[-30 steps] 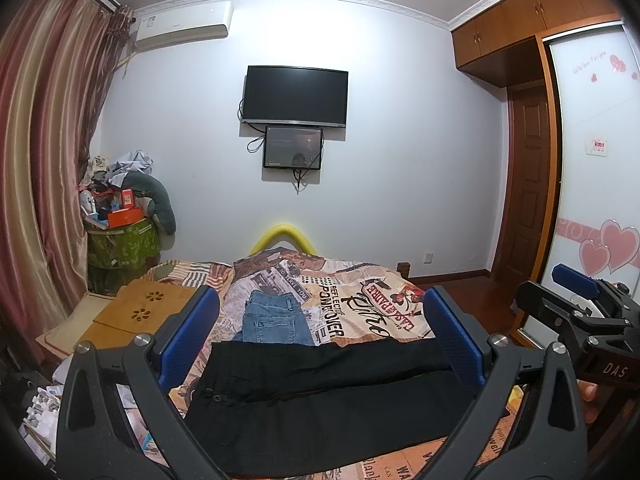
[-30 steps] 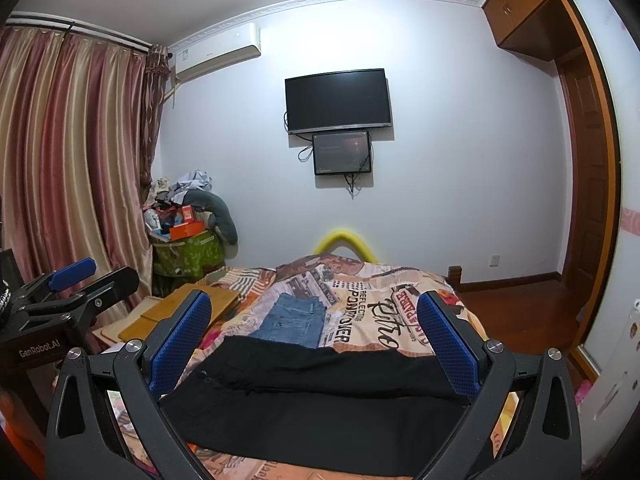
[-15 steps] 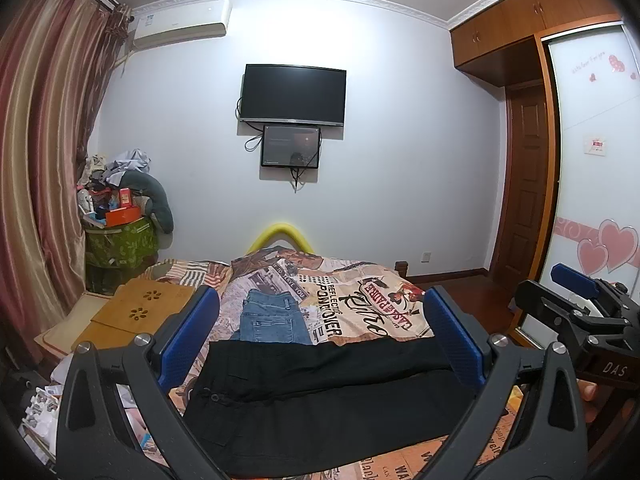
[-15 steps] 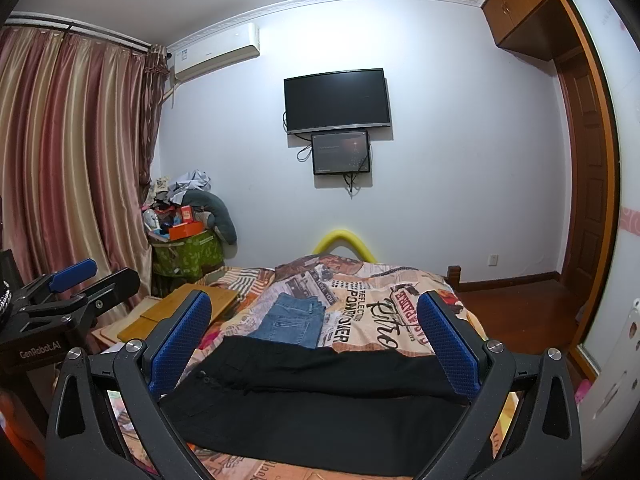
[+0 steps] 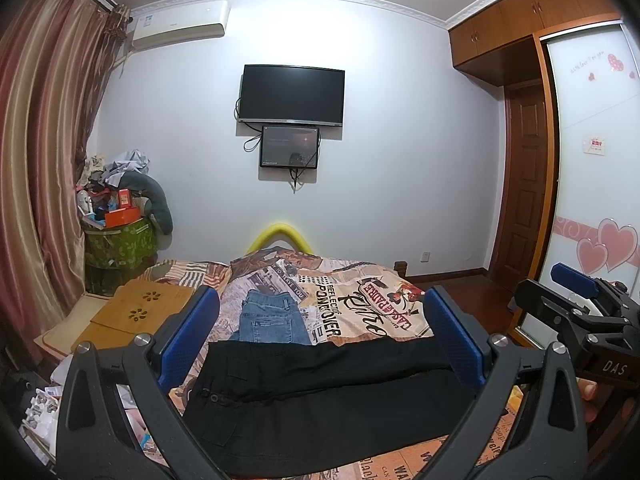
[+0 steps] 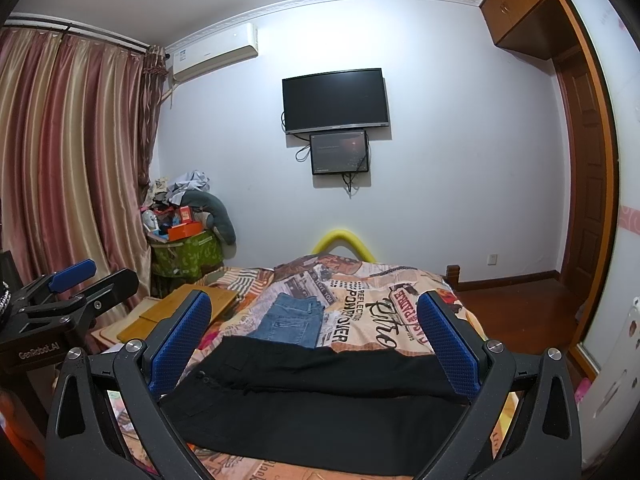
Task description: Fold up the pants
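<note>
Little has moved since the earlier frames: both views have drifted only slightly and the cloth lies as before. Black pants [image 5: 320,396] lie flat across the near end of the bed [image 5: 360,304], waistband to the left, directly ahead of and below both claws. Left claw [image 5: 322,336] hangs above the pants, its blue pads [image 5: 188,336] wide apart and gripping nothing. Right claw [image 6: 314,340] hangs likewise, pads [image 6: 446,344] spread, clear of the fabric. Folded jeans [image 5: 272,320] rest just beyond the pants, toward the left pad.
</note>
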Tool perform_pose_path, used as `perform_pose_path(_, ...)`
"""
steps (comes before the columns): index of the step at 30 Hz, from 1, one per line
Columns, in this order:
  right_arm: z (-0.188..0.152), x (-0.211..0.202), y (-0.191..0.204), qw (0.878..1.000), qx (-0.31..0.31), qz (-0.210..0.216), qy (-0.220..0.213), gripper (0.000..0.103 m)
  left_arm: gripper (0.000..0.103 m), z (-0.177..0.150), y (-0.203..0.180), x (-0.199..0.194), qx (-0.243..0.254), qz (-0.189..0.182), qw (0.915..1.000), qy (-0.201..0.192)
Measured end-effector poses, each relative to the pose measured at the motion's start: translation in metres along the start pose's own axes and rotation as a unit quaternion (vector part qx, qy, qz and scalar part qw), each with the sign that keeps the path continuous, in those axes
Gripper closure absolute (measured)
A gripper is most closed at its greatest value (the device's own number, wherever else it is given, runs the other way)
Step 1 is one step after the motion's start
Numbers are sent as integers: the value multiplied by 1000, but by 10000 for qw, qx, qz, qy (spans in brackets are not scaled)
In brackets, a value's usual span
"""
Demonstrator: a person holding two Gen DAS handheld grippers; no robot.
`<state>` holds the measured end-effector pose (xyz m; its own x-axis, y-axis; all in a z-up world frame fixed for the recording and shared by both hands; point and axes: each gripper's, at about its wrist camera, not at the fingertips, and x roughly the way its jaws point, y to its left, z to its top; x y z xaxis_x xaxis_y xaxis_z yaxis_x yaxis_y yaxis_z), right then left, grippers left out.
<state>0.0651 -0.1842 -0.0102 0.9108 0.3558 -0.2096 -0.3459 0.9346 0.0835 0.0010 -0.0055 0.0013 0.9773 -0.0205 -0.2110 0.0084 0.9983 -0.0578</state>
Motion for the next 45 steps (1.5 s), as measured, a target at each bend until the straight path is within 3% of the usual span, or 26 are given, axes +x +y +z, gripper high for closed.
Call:
perform_pose_path(17,-1,0,-1,10000,7,-9,20,1,0,-1,0,2,2,-21,10000,22)
perform_pose_path(24,-3,10,-7,9999,25,-62,113,1,0,-5,7,21,-36,26,9998,188)
perform_pose_path(36,-28,70,-29,9961,46,-440,763,1,0,-32,53,113,-58,733,9945,752)
perform_pose_path(41,-46,110,-44,9907,82,-535,1250,1,0,-54,88,171,-288,785,9881,1294)
perform_pose_path(45,-61,141,-55,9855,-14,-509,1619,1,0,-78,125,218,-727,770,9769,1859)
